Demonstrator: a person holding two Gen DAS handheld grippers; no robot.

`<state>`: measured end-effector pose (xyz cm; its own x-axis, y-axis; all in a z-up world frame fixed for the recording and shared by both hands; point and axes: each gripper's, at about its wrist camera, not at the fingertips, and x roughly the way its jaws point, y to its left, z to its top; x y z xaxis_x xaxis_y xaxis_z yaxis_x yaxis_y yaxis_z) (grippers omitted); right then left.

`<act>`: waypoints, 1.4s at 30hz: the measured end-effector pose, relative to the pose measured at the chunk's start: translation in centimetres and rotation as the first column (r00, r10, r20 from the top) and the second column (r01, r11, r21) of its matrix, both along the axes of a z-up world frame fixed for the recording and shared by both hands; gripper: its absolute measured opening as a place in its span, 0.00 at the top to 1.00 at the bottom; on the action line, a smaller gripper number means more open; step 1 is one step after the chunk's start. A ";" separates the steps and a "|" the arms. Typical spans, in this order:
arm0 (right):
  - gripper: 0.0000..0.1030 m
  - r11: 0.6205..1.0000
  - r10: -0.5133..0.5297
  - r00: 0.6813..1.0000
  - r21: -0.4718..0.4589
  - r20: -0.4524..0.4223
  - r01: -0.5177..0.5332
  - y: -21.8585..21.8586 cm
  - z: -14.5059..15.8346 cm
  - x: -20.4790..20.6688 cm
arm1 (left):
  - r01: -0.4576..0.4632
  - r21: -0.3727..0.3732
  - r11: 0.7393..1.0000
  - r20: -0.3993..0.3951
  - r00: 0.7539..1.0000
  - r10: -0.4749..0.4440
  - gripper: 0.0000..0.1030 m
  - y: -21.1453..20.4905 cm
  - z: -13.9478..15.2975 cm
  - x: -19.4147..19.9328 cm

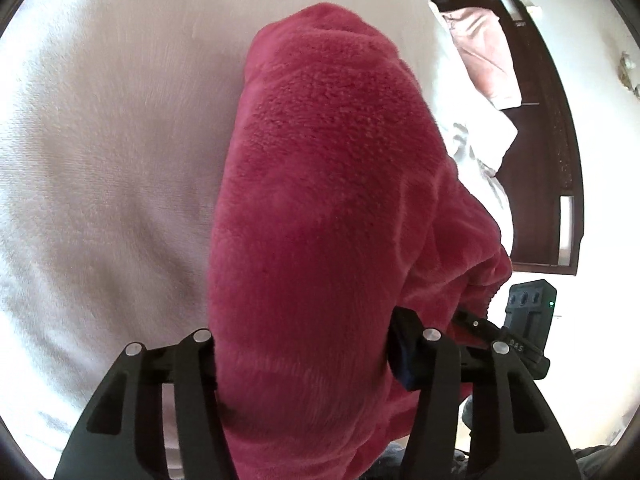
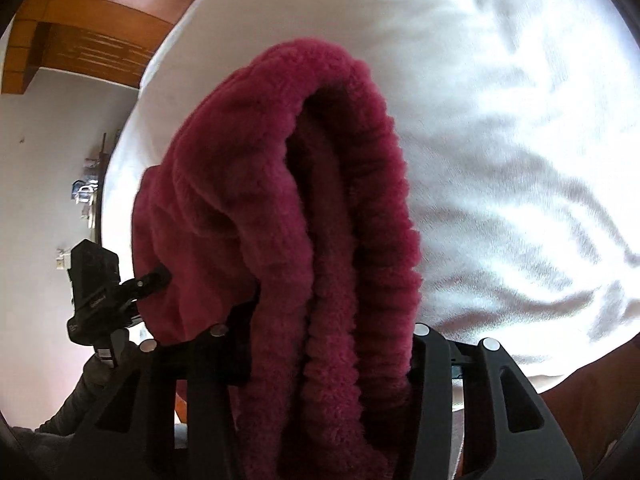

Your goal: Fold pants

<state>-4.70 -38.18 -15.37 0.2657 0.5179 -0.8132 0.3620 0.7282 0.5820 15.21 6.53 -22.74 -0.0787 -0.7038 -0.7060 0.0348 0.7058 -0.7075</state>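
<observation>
The crimson fleece pants (image 1: 320, 200) hang bunched from both grippers above a white bed. My left gripper (image 1: 304, 344) is shut on the pants, and the fabric fills the space between its fingers. My right gripper (image 2: 324, 344) is shut on the ribbed waistband of the pants (image 2: 332, 240), which drapes forward in thick folds. The right gripper also shows in the left wrist view (image 1: 520, 320), close beside the cloth. The left gripper shows in the right wrist view (image 2: 100, 292) at the left. The fingertips of both are hidden by fabric.
A white bedsheet (image 1: 100, 140) lies beneath, also in the right wrist view (image 2: 500, 140). A dark wooden headboard (image 1: 552, 140) with a pink pillow (image 1: 488, 52) is at the right. A wooden cabinet (image 2: 88, 32) and white wall are at the left.
</observation>
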 end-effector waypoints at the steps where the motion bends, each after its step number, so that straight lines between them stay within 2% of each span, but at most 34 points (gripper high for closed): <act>1: 0.55 1.000 0.004 1.000 0.003 0.005 -0.004 -0.5 -0.2 0.0 | -0.006 -0.002 1.000 0.004 1.000 0.006 0.46 1.2 0.1 -0.3; 12: 0.55 0.999 0.038 0.991 0.033 0.125 -0.043 -5.5 3.1 1.4 | -0.095 -0.019 0.995 0.095 0.991 0.096 0.47 -0.7 5.4 0.7; 17: 0.55 0.999 0.025 0.981 0.029 0.191 -0.031 -9.6 4.4 4.2 | -0.104 -0.020 0.994 0.160 0.981 0.106 0.47 -3.1 7.6 3.8; 25: 0.55 1.000 -0.008 0.963 0.000 0.269 0.008 -15.3 5.6 10.2 | -0.105 -0.040 0.994 0.253 0.961 0.111 0.47 -9.9 10.3 11.2; 28: 0.55 1.000 -0.015 0.959 -0.007 0.284 0.017 -16.8 5.9 13.2 | -0.106 -0.044 0.993 0.280 0.953 0.114 0.47 -12.4 10.7 14.6; 33: 0.55 1.000 -0.022 0.958 -0.010 0.286 0.026 -19.7 4.6 16.8 | -0.108 -0.039 0.993 0.305 0.946 0.114 0.47 -15.4 10.7 18.9; 42: 0.55 1.000 -0.022 0.967 -0.011 0.255 0.026 -20.7 1.2 20.8 | -0.140 0.025 0.990 0.291 0.948 0.127 0.46 -19.1 8.4 25.3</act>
<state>16.13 -58.89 -14.21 0.4773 0.4975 -0.7243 0.2208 0.7299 0.6469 40.54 -12.61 -14.35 0.2250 -0.6611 -0.7158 0.1351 0.7487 -0.6490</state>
